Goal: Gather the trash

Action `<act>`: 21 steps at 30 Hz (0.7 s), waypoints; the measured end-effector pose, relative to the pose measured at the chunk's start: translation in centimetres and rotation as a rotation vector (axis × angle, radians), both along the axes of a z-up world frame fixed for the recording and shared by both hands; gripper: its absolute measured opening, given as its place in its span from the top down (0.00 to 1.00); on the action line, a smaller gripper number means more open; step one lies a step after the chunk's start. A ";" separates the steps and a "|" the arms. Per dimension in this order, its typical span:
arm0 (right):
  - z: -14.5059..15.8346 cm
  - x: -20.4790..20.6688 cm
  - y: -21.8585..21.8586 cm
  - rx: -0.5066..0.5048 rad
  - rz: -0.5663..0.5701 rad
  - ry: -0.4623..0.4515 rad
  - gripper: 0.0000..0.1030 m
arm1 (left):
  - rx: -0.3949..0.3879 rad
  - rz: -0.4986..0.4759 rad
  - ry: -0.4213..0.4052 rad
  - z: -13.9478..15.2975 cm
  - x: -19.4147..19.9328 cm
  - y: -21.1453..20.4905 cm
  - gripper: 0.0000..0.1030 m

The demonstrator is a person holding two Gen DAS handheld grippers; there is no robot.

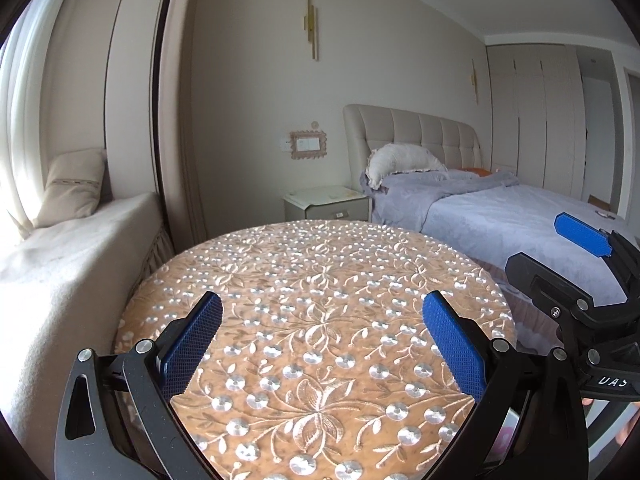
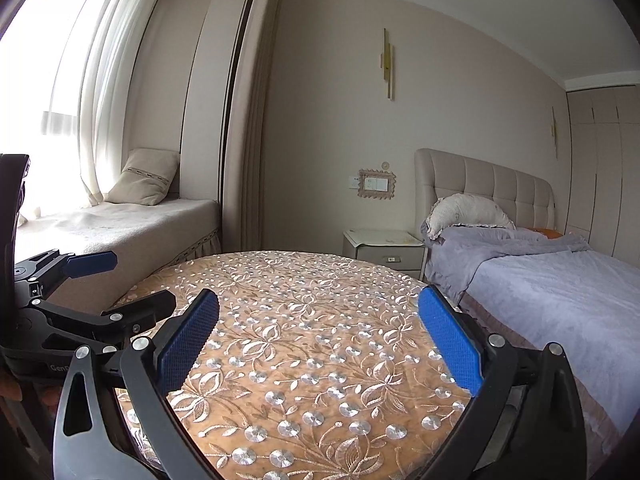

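— Bedroom walls in pale beige close the scene; what lies on the round counter (image 1: 320, 300)?

— Nothing that either view shows; its tan cloth is stitched with pale flowers and set with shiny silver discs, and no scrap of trash rests on the visible part.

— How do the grippers stand?

— The left gripper (image 1: 322, 316) hangs over the near edge, its jaws wide apart and holding nothing; the right gripper (image 2: 318, 316) hangs beside it, its jaws likewise apart and bare; each has black arms faced with blue ribbed pads.

— So which step is this?

— Likely the search, with no pick-up begun; the trash itself is not in view, so the next move probably calls for turning the cameras toward other surfaces.

— Such as?

— The bed (image 2: 560, 292), under a soft, rumpled lavender cover with a white pillow (image 2: 468, 210) against a tufted headboard; the small nightstand (image 2: 384, 248), where flat pale things lie, too small to name; or the padded window seat (image 2: 120, 228) with its cushion (image 2: 146, 176).
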State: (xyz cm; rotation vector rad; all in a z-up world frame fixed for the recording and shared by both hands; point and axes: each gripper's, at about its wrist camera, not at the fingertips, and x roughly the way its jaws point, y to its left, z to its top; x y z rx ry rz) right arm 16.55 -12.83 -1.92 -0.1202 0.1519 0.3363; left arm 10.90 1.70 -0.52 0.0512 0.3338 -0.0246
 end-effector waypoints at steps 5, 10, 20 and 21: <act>0.1 0.0 -0.1 0.004 0.000 -0.001 0.04 | -0.005 0.000 -0.012 0.0 -0.1 -0.2 0.05; 0.2 -0.1 0.0 0.003 0.002 -0.003 0.04 | -0.002 0.008 -0.022 0.2 -0.3 -0.1 0.05; 0.4 -0.3 0.2 -0.001 0.007 -0.011 0.04 | 0.001 0.018 -0.031 0.4 -0.3 0.0 0.05; 0.4 -0.4 0.2 0.000 0.007 -0.013 0.04 | 0.000 0.013 -0.031 0.4 -0.3 0.1 0.05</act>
